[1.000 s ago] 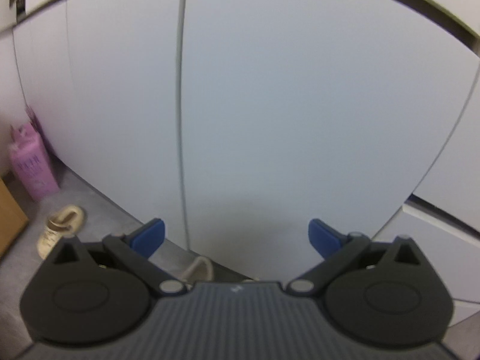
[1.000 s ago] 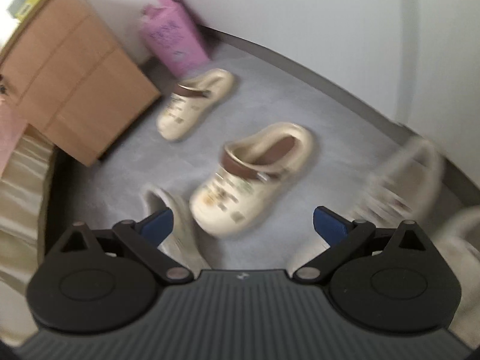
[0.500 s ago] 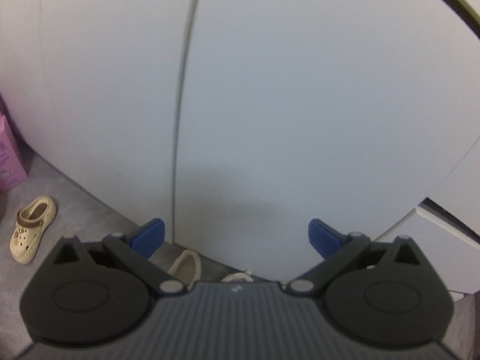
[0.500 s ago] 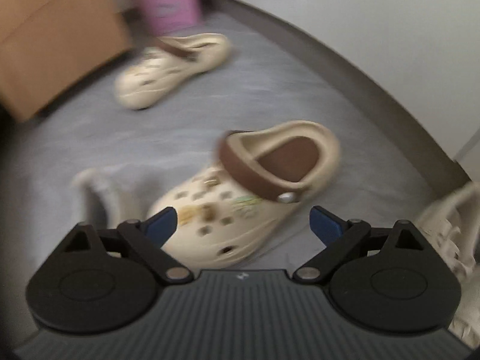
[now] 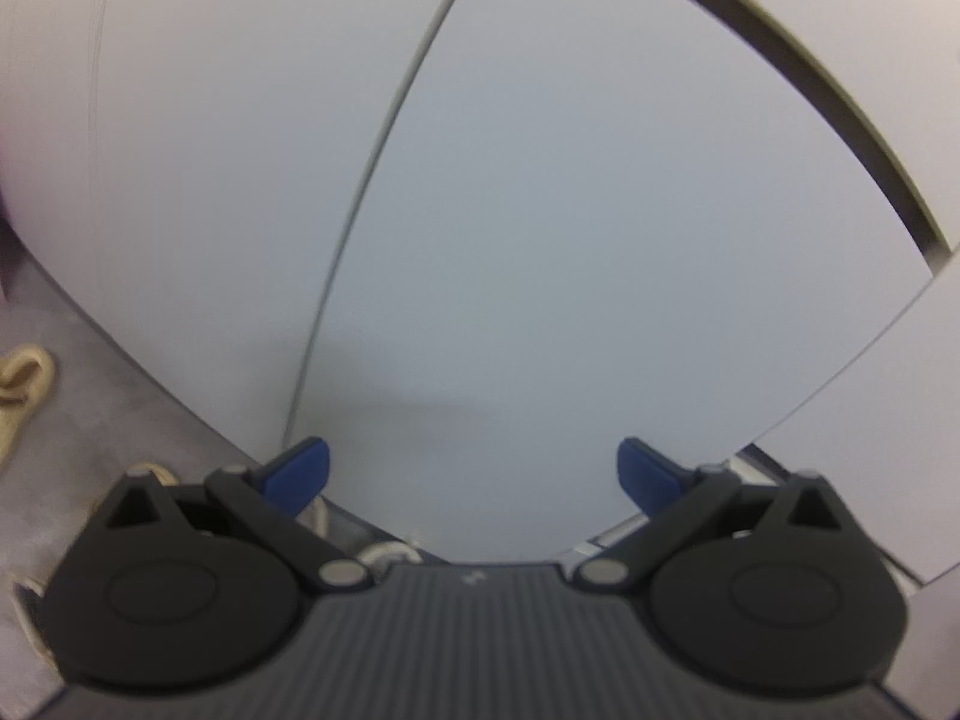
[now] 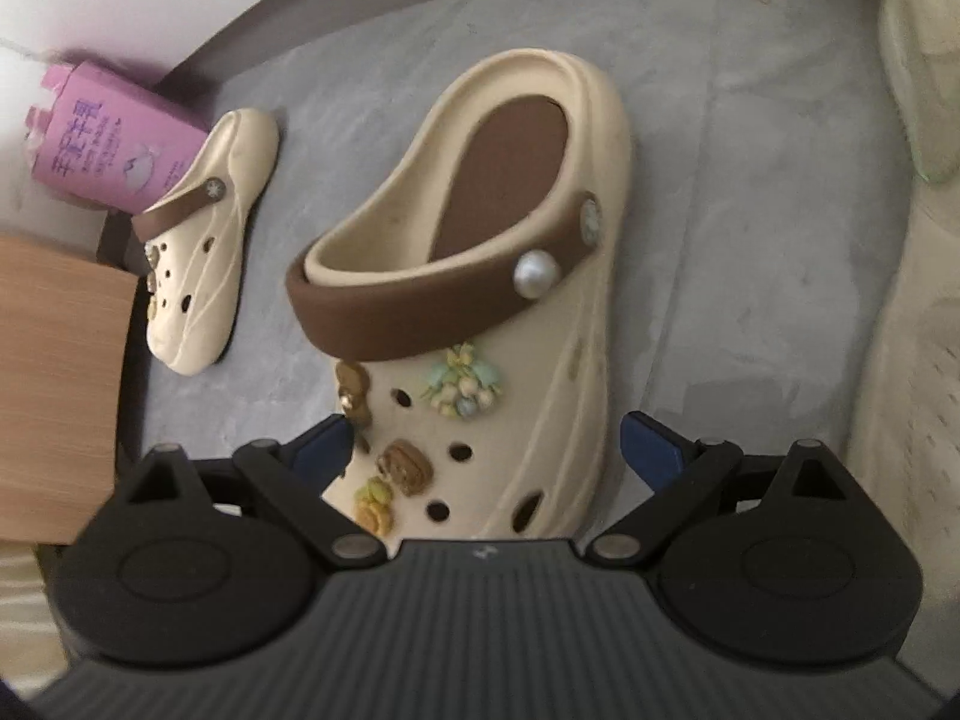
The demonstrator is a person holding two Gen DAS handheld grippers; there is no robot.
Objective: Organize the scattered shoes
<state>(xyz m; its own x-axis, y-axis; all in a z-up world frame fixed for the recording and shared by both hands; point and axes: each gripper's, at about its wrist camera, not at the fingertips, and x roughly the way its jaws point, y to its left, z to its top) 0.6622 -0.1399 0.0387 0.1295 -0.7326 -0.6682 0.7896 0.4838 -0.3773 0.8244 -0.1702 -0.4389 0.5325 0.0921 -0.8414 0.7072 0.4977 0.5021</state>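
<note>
A cream clog with a brown strap and charms [image 6: 480, 324] lies on the grey floor. My right gripper [image 6: 480, 450] is open, its blue pads on either side of the clog's toe end, not closed on it. Its matching clog [image 6: 204, 252] lies further off to the left. A pale mesh shoe [image 6: 912, 360] fills the right edge. My left gripper [image 5: 474, 474] is open and empty, facing white cabinet doors [image 5: 540, 210]. Parts of pale shoes show at the left edge [image 5: 24, 384] and under the gripper [image 5: 318, 519].
A pink box [image 6: 108, 138] stands against the wall behind the far clog. A wooden cabinet [image 6: 54, 384] stands at the left. A dark baseboard [image 6: 300, 6] runs along the floor's far edge.
My right gripper has moved down and closer until the nearer clog's toe sits between its open pads. My left gripper has turned right along the white doors; the clog at left has slid out of view.
</note>
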